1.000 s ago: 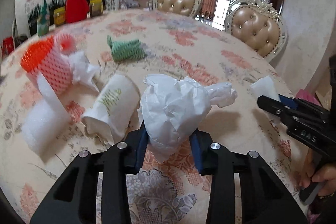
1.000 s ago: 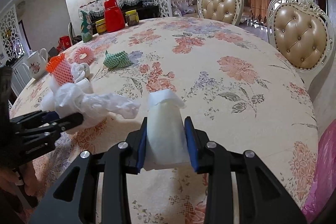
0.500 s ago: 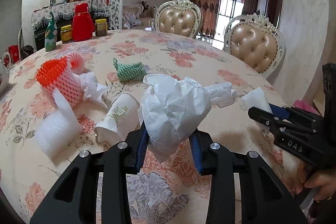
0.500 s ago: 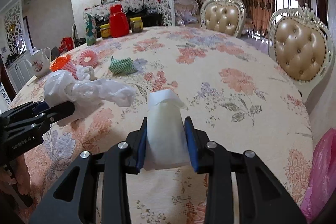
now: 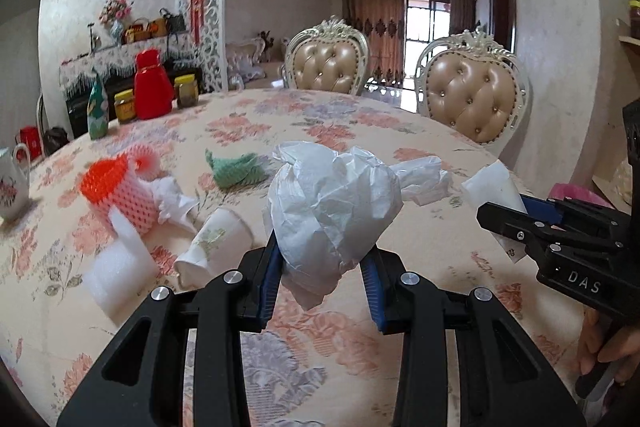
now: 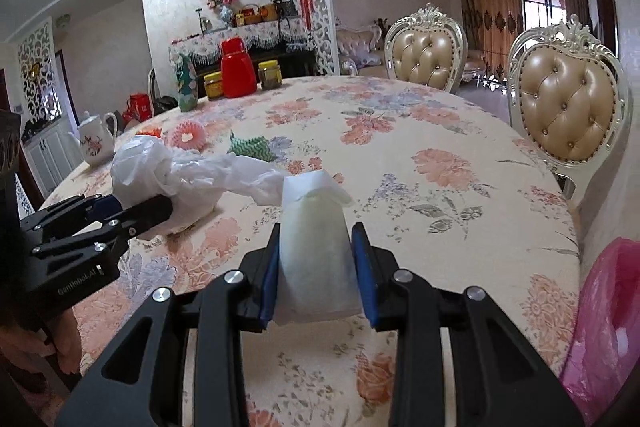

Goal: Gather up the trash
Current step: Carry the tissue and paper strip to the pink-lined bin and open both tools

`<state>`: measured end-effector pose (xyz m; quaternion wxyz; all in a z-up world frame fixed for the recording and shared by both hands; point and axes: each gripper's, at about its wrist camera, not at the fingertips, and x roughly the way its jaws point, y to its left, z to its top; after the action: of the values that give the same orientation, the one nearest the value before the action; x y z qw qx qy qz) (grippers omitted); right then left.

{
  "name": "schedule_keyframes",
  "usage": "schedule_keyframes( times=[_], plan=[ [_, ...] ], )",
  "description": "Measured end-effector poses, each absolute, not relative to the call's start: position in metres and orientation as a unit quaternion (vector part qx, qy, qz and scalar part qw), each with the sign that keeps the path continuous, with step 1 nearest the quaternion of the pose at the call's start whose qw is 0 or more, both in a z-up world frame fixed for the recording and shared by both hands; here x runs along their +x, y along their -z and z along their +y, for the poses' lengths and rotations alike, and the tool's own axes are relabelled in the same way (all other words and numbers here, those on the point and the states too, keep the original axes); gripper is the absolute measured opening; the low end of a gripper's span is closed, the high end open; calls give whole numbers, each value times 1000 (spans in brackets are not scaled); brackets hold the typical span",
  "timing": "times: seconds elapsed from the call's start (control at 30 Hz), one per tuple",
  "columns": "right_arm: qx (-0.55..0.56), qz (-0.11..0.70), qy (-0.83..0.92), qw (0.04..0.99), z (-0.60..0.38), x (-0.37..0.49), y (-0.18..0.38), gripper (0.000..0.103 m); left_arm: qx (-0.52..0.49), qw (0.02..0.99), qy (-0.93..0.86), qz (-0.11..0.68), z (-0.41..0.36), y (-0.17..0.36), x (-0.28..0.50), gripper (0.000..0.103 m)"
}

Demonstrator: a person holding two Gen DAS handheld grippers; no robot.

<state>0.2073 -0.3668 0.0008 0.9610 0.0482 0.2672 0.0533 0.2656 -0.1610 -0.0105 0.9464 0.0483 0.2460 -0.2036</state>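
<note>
My left gripper [image 5: 322, 267] is shut on a crumpled white plastic bag [image 5: 332, 207] and holds it above the floral table [image 5: 320, 367]. It also shows in the right wrist view [image 6: 176, 179]. My right gripper [image 6: 316, 263] is shut on a flat white paper packet [image 6: 314, 239], seen at the right in the left wrist view [image 5: 494, 189]. On the table to the left lie a tipped paper cup [image 5: 214, 247], an orange foam net [image 5: 120, 195], a white foam piece [image 5: 120, 263], crumpled tissue [image 5: 172, 199] and a green net [image 5: 236, 171].
A pink plastic bag [image 6: 604, 327] hangs off the table's right edge. A red jug [image 6: 238, 73], jars and a green bottle [image 6: 187, 87] stand at the far edge, a teapot [image 6: 96, 143] at the left. Two padded chairs [image 6: 568, 99] stand behind the table.
Both grippers have risen and tilted up with their loads, so more of the room shows. The trash on the table has not moved.
</note>
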Motion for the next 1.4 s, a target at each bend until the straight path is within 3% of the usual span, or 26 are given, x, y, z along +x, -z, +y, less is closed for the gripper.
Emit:
schedule_keyframes(
  times=[0.83,1.4],
  plan=[
    [72,235,62,967,-473,133,-5,33,70,918,321,223,-275,8,234,35],
    [113,219,222,943,-598,45,10,34,53,861,444,243,-402,5,219,35]
  ],
)
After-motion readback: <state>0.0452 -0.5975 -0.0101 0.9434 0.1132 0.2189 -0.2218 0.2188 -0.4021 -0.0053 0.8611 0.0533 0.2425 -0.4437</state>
